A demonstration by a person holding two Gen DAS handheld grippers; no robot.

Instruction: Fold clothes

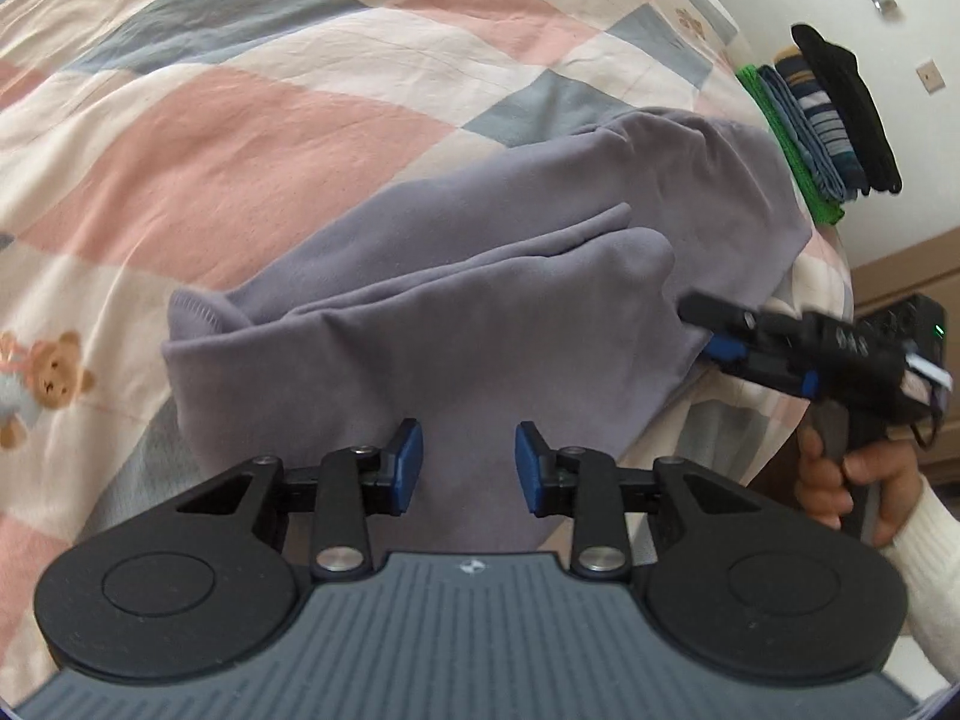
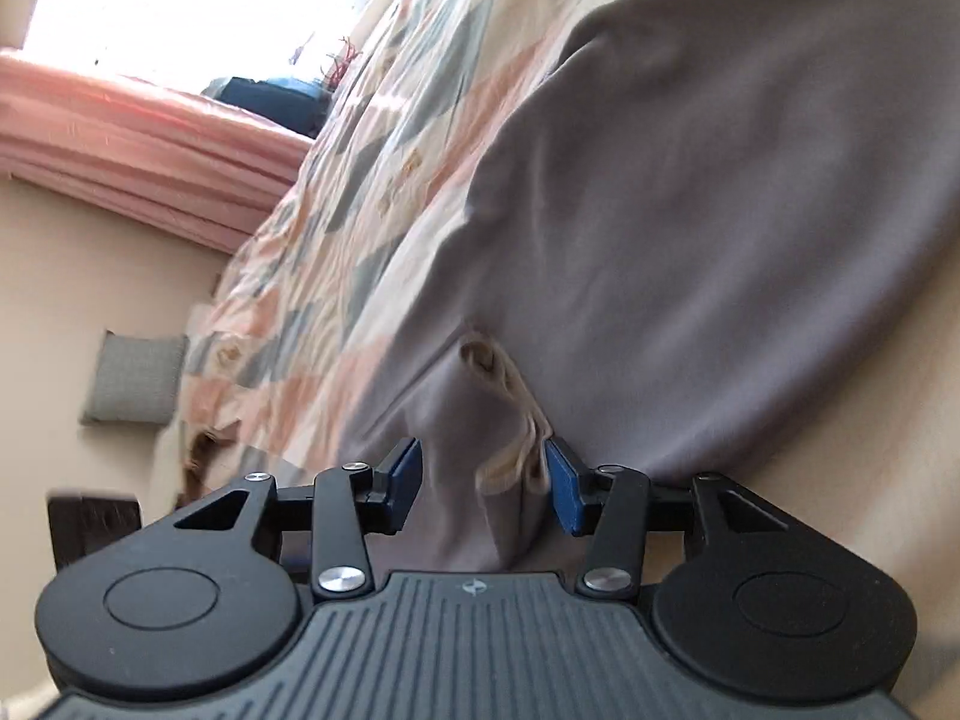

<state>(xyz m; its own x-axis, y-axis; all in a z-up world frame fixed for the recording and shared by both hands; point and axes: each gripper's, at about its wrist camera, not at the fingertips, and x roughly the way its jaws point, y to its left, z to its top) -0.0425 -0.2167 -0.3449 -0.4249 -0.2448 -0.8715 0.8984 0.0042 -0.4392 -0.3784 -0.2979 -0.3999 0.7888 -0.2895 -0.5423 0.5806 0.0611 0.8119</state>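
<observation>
A lavender-grey garment point(image 1: 480, 300) lies bunched and partly folded on a checked quilt point(image 1: 240, 120) with teddy-bear prints. My left gripper point(image 1: 469, 468) is open just above the garment's near edge, with nothing between its blue pads. My right gripper point(image 1: 720, 333) is at the garment's right edge, held by a hand point(image 1: 840, 480) in a white sleeve. In the right wrist view the right gripper point(image 2: 485, 480) is open. A fold of the garment point(image 2: 690, 210) with a cream drawstring point(image 2: 516, 414) sits between its fingers, against the right pad point(image 2: 564, 492).
A stack of folded clothes point(image 1: 828, 120), green, blue, striped and black, sits at the bed's far right edge near a wall. A pink curtain point(image 2: 132, 138), a grey cushion point(image 2: 135, 378) and a dark object point(image 2: 90, 522) lie beyond the bed's side.
</observation>
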